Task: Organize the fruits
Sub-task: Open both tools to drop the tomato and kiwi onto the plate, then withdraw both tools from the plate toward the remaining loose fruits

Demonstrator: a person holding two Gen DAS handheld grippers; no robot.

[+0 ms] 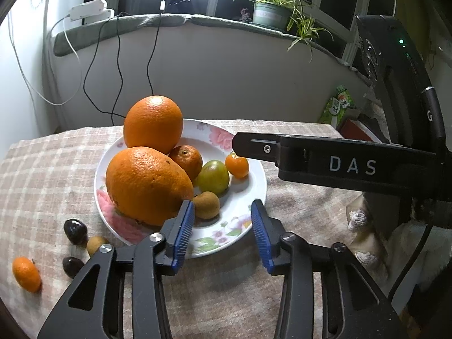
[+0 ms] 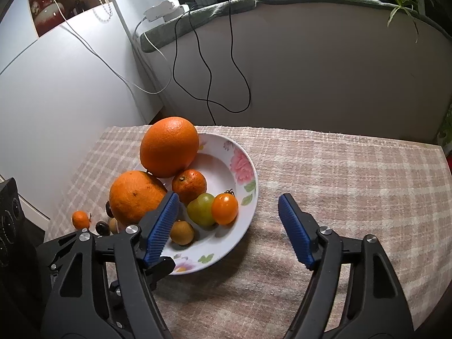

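Both grippers sit nearest the cameras, over the near edge of the plate. Left gripper (image 1: 223, 231): jaws apart, nothing btwn them, blue pads clear of the fruit. Right gripper (image 2: 228, 226): jaws wide apart, nothing held; its left pad is over the plate, its right over bare cloth.

Floral plate (image 1: 240, 195) rests on the checked cloth of the desk (image 1: 296, 197). On it, near to far: small brown fruit (image 1: 206, 204), big orange (image 1: 148, 185), green fruit (image 1: 213, 176), small orange tomato (image 1: 237, 165), mandarin (image 1: 186, 161), then a 2nd big orange (image 1: 153, 124) at the far rim.

Off the plate, to its left on the cloth: small mandarin (image 1: 26, 274), two dark fruits (image 1: 75, 231), one tan fruit (image 1: 96, 244).

Beyond: wall w/ hanging black cables (image 1: 118, 65), potted plant (image 1: 271, 11) on the sill.
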